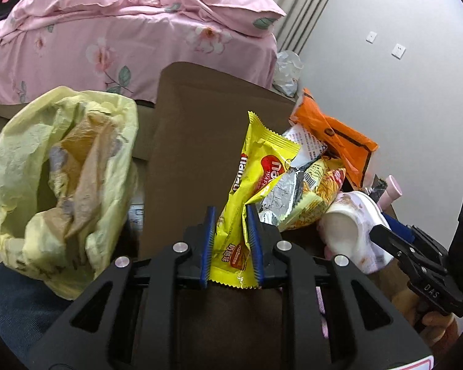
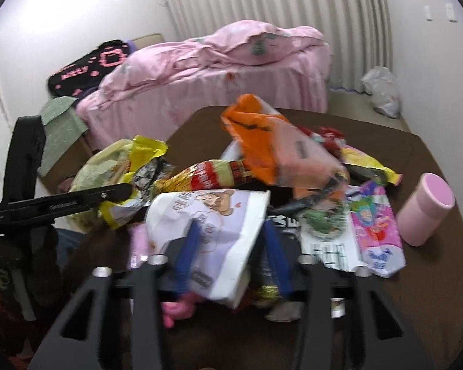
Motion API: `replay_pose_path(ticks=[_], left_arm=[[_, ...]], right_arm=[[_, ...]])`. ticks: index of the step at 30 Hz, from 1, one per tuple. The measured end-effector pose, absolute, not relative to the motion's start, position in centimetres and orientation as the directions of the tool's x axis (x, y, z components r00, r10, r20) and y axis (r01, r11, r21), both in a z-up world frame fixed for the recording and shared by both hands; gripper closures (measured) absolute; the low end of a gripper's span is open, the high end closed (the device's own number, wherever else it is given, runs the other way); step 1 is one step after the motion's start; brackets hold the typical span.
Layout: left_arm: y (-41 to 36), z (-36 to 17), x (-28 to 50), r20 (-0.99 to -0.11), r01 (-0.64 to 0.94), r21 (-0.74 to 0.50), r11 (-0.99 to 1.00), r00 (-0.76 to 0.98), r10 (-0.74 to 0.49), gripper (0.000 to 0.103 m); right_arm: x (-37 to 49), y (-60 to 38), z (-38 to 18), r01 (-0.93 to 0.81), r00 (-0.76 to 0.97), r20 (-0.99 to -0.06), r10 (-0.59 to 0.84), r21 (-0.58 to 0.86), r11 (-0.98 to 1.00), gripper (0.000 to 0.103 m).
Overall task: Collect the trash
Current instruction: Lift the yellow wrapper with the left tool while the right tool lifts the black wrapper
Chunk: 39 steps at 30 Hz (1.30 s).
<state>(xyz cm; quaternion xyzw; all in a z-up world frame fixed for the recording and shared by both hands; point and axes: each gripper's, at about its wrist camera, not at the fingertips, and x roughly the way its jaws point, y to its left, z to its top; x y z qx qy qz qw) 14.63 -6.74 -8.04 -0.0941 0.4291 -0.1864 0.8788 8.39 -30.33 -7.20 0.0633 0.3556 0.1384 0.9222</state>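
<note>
My left gripper [image 1: 231,212] is shut on a yellow wafer wrapper [image 1: 250,182], held upright above the brown table [image 1: 194,123]. An open pale-yellow trash bag [image 1: 61,178] hangs to its left. My right gripper [image 2: 231,234] has its blue fingers on either side of a white paper cup with a bear print [image 2: 213,231], lying on its side; the view is blurred. The cup also shows in the left wrist view [image 1: 352,228]. A pile of wrappers lies on the table: a noodle packet [image 1: 302,197], an orange bag [image 1: 333,132].
A pink cup [image 2: 426,209] stands at the table's right. Colourful snack packets [image 2: 373,228] lie beside it. A bed with pink bedding [image 1: 123,34] is behind the table. A white plastic bag [image 2: 381,89] sits on the floor by the curtain.
</note>
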Motion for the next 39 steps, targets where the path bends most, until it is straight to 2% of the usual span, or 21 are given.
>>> replay_pose_path(ticks=[2, 5, 7, 11, 14, 15, 16, 17, 22, 28, 32, 36, 37, 39], left_arm=[[-6.3, -7.8, 14.2, -0.714, 0.237, -0.335, 0.912, 0.568, -0.41, 0.083], [-6.0, -7.4, 13.5, -0.702, 0.238, -0.353, 0.905, 0.572, -0.424, 0.083], [-6.0, -7.0, 12.7, -0.692, 0.247, -0.351, 0.903, 0.581, -0.428, 0.083], [-6.2, -6.1, 11.5, -0.678, 0.27, -0.346, 0.899, 0.59, -0.438, 0.083], [-6.3, -5.9, 10.9, -0.676, 0.277, -0.345, 0.897, 0.589, -0.443, 0.083], [-6.3, -6.0, 10.7, -0.675, 0.278, -0.348, 0.895, 0.589, -0.445, 0.083], [-6.2, -6.0, 10.7, -0.675, 0.278, -0.35, 0.895, 0.588, -0.446, 0.083], [-6.3, -6.1, 10.6, -0.676, 0.275, -0.352, 0.895, 0.587, -0.446, 0.083], [-6.3, -6.4, 10.3, -0.687, 0.268, -0.34, 0.902, 0.584, -0.432, 0.083], [-6.1, -6.8, 10.3, -0.689, 0.26, -0.347, 0.901, 0.581, -0.433, 0.083], [-7.1, -7.3, 10.5, -0.697, 0.272, -0.351, 0.896, 0.563, -0.444, 0.083], [-7.6, -7.2, 10.1, -0.7, 0.292, -0.331, 0.897, 0.562, -0.441, 0.083], [-7.6, -7.1, 10.0, -0.699, 0.294, -0.328, 0.898, 0.564, -0.44, 0.083], [-7.4, -6.9, 9.7, -0.694, 0.296, -0.326, 0.898, 0.571, -0.44, 0.083]], right_arm=[[7.5, -29.5, -6.7, -0.268, 0.72, -0.614, 0.325, 0.186, 0.945, 0.087], [6.0, -28.5, -5.9, -0.32, 0.734, -0.588, 0.34, 0.143, 0.937, 0.097], [5.1, -28.3, -5.4, -0.332, 0.749, -0.573, 0.332, 0.108, 0.937, 0.097], [3.7, -29.2, -4.2, -0.32, 0.775, -0.551, 0.309, 0.08, 0.944, 0.097], [4.0, -31.0, -4.0, -0.304, 0.764, -0.559, 0.322, 0.129, 0.944, 0.094], [4.2, -31.8, -4.0, -0.29, 0.762, -0.56, 0.324, 0.152, 0.945, 0.091], [4.4, -32.5, -4.2, -0.275, 0.758, -0.567, 0.323, 0.172, 0.946, 0.075], [4.4, -32.9, -4.3, -0.27, 0.754, -0.569, 0.329, 0.189, 0.944, 0.064], [4.4, -34.6, -5.5, -0.244, 0.728, -0.568, 0.384, 0.308, 0.92, 0.064], [2.8, -34.8, -6.9, -0.213, 0.725, -0.631, 0.276, 0.176, 0.961, 0.064], [3.4, -34.7, -7.9, -0.236, 0.706, -0.626, 0.332, 0.235, 0.943, 0.064], [5.2, -33.9, -9.0, -0.24, 0.69, -0.648, 0.322, 0.215, 0.947, 0.064], [5.5, -33.7, -9.3, -0.245, 0.681, -0.654, 0.329, 0.22, 0.944, 0.064], [5.7, -33.5, -9.2, -0.257, 0.684, -0.646, 0.34, 0.223, 0.94, 0.074]])
